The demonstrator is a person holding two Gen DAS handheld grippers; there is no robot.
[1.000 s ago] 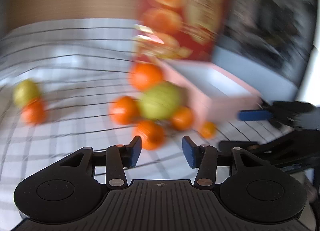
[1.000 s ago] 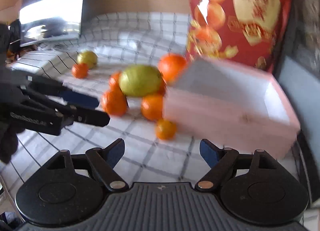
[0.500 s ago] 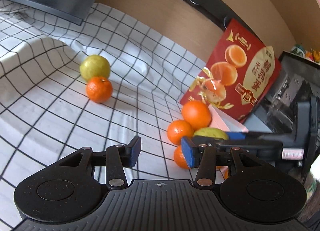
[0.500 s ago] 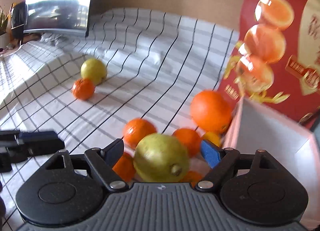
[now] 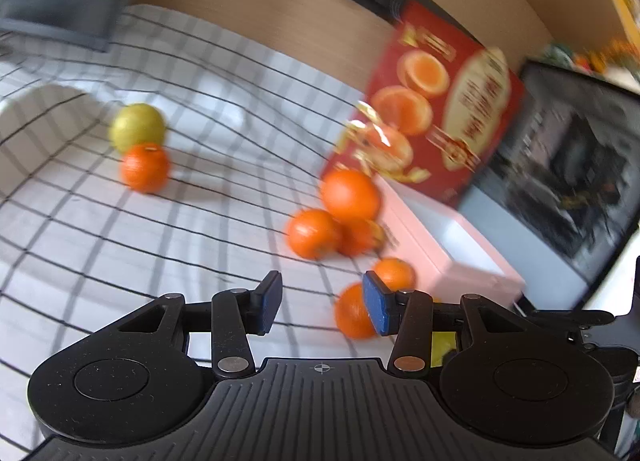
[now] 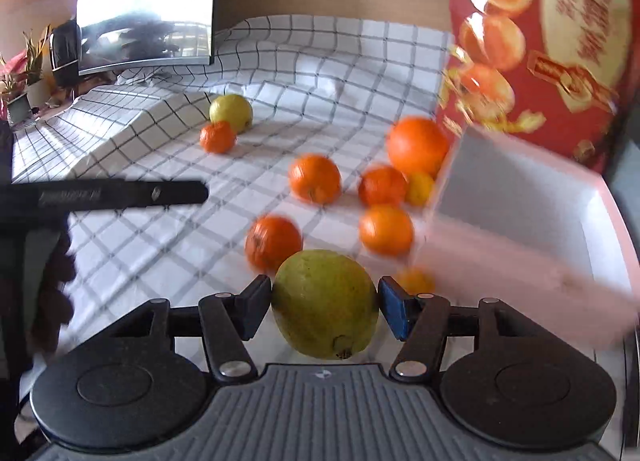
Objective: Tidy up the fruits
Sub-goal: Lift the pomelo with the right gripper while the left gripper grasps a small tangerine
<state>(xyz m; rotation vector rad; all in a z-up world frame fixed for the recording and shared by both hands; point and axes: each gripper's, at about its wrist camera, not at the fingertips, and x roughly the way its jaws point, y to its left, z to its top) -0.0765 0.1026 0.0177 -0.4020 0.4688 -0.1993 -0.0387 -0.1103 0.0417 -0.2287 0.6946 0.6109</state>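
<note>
Holding: the right gripper [image 6: 324,303] has its blue pads pressed to both sides of a green pear [image 6: 325,303], which sits lifted, stem end toward the camera.
Step in hand: by my judgement, carrying the pear to the pink box [image 6: 532,245] on the right.
Doing it well: keep the squeeze steady and gentle, since the pear is round and smooth and could roll out between flat pads; bring it over the box's open top before letting go, and set it low rather than dropping it.
Pear to gripper: centred between the pads, filling the gap, above the checked cloth [image 6: 160,229].
Box to gripper: ahead and to the right, close by, apparently with nothing in it; a red carton [image 6: 552,33] stands behind it.
Left gripper [image 5: 320,303]: jaws apart at a middling width, gripping nothing, pointing at the oranges [image 5: 312,233].
Nearest fruit to left gripper: one orange [image 5: 352,317] lies just beyond its right pad, partly hidden by it.
Cluster: several oranges lie loose on the cloth beside the box's left wall.
Far pair: a second pear [image 6: 231,112] and an orange [image 6: 217,136] touch each other, well apart from the rest.
Risk: brushing the loose oranges on the way could send them rolling.
</note>
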